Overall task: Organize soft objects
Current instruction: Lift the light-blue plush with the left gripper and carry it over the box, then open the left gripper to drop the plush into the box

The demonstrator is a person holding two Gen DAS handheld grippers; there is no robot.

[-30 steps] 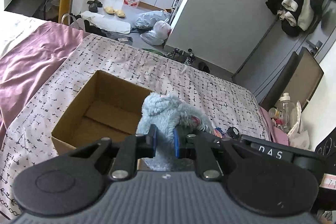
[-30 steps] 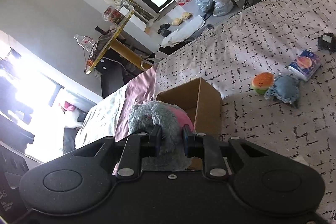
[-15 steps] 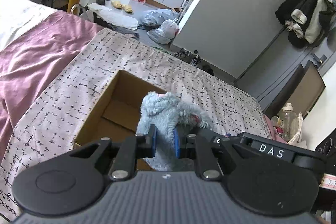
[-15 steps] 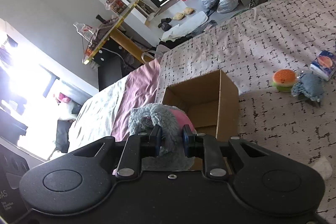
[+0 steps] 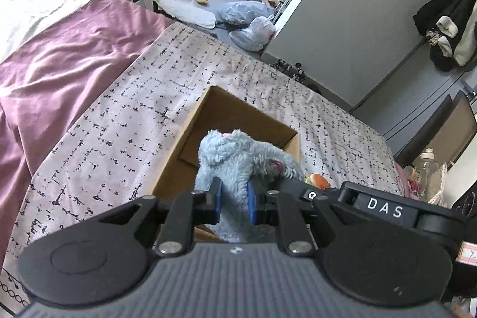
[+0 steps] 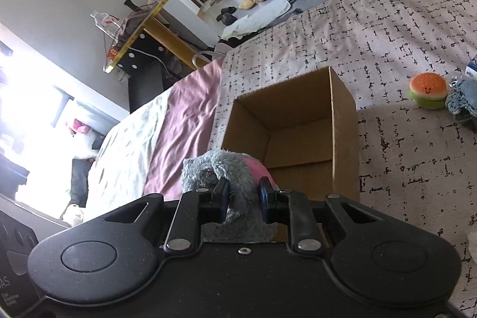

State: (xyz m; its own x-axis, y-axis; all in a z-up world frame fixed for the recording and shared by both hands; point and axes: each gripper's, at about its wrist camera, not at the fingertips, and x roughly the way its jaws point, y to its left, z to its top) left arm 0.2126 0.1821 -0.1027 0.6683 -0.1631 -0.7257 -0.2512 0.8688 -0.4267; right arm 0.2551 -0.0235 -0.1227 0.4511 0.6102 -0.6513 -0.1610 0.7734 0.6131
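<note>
A fluffy grey-blue plush toy with pink patches is held by both grippers at once. My left gripper is shut on one end of it, my right gripper on the other end. The toy hangs just above the near rim of an open brown cardboard box on the bed; the box looks empty inside. A small burger plush and a grey-blue soft toy lie on the bed to the right of the box.
The bed has a patterned pinkish cover and a mauve sheet to the left. Beyond the bed's far edge are bags, slippers and a yellow table. A bottle stands at the right.
Both grippers have carried the plush toy forward and to the right, nearer the box; the box opening now sits directly ahead of the toy. Both grips are unchanged.
</note>
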